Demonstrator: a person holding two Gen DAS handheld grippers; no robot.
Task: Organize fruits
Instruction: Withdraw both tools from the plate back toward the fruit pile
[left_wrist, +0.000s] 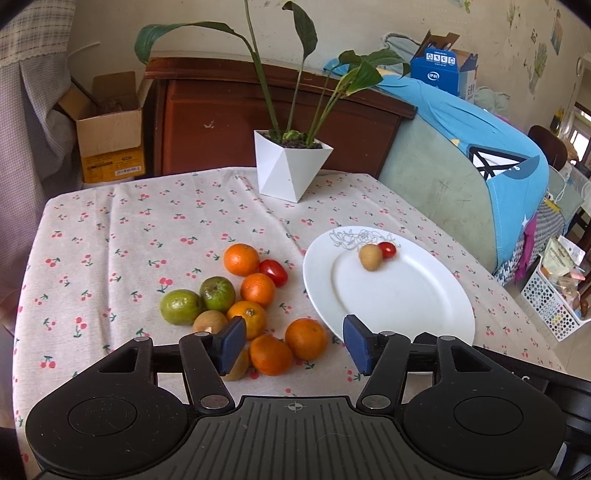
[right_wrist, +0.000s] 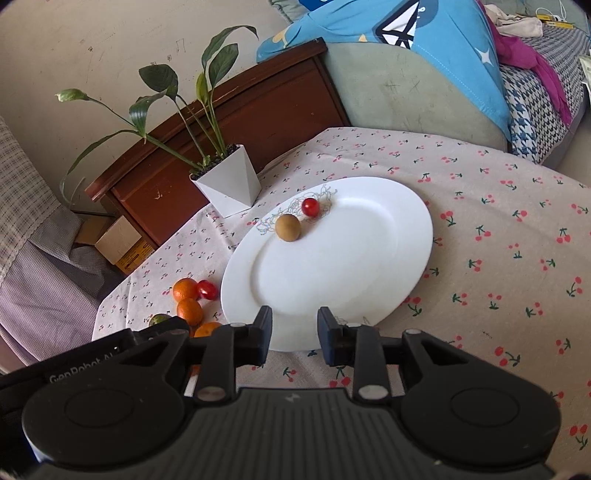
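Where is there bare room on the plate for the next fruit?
Most of the white plate is bare. Only its far rim is taken, by a brown longan and a cherry tomato. The crowded spot is the fruit pile left of the plate.

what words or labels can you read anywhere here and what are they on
"GenRobot A": partly cut off, on the left hand-held gripper body, seen in the right wrist view.
Blue carton: white logo and icons, too small to read.
Cardboard box: yellow label and barcode sticker, too blurred to read.
Plate rim: a scribbled line pattern, no words.
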